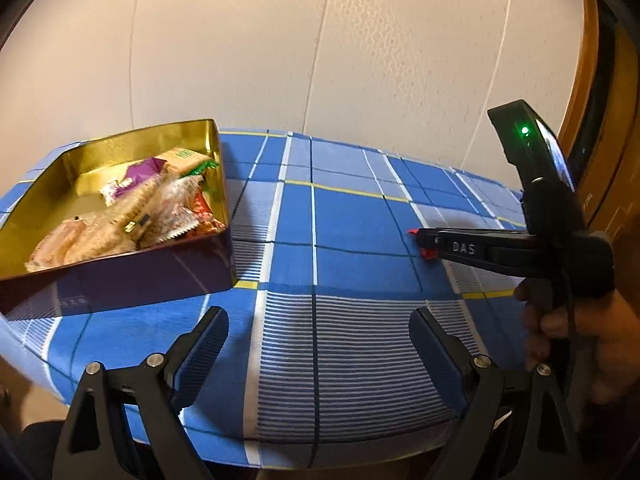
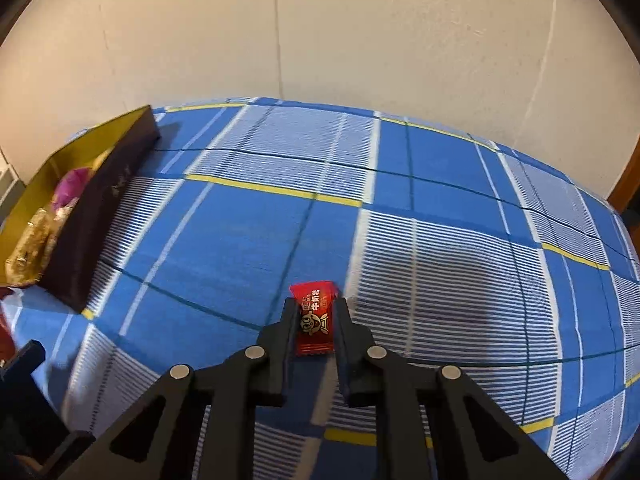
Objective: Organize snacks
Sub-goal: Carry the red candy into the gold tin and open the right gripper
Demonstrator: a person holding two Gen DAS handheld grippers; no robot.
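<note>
Snacks (image 1: 132, 204) in crinkled wrappers, pale cracker packs with a purple packet (image 1: 138, 174) among them, lie heaped in an open tin (image 1: 120, 280) with a gold inside and dark outer walls, standing at the left of a blue plaid cloth (image 1: 352, 216) in the left wrist view. Below, the left gripper (image 1: 318, 334) hangs above the cloth with its 2 fingers spread wide and nothing between them. At right, a hand (image 1: 576, 336) holds the right gripper (image 1: 420, 242), its tip closed on something small and red. From the right wrist view, the right gripper (image 2: 316, 322) has its 2 fingers pinched onto a red wrapped candy (image 2: 315, 316) printed with a cartoon face, held just above the cloth (image 2: 440, 168). The tin (image 2: 92, 216) sits far left, well apart from the candy.
</note>
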